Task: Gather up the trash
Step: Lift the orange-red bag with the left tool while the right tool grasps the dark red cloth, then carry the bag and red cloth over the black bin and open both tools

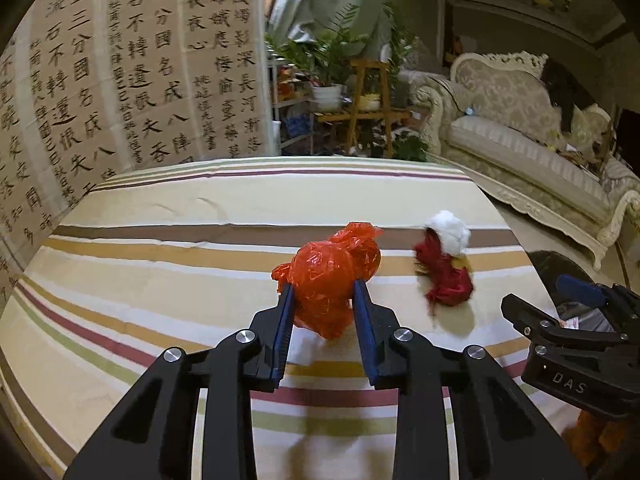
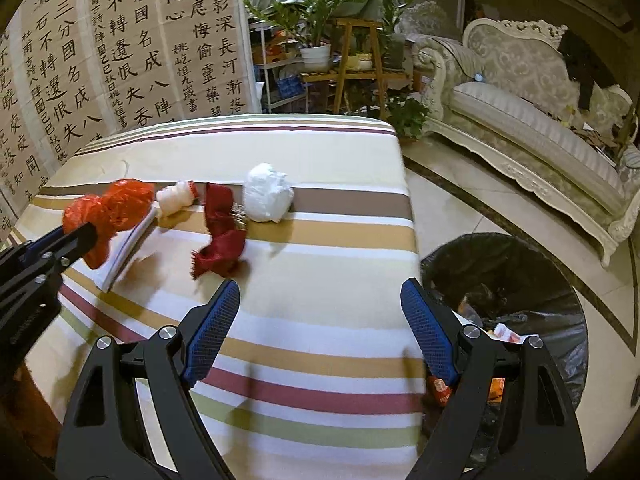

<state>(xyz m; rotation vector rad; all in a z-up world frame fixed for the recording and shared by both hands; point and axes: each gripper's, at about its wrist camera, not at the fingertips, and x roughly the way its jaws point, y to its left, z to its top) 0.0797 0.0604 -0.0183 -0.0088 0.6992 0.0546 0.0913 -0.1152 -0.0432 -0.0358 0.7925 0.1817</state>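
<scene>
We hold the orange plastic bag [image 1: 328,280] clamped in our left hand-held gripper [image 1: 323,292]. The bin [image 2: 516,264] lies off the counter's [image 2: 320,320] right edge, beside our right hand-held gripper [image 2: 320,300], whose jaws stand apart and empty.

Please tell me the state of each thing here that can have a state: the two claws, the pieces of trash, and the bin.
Left claw: shut on the orange plastic bag.
Orange plastic bag: crumpled, gripped.
Right claw: open, empty.
Red cloth scrap: crumpled, lying on the striped table.
White plastic wad: balled up, lying on the table.
Trash bin: open, black liner, some trash inside.
</scene>
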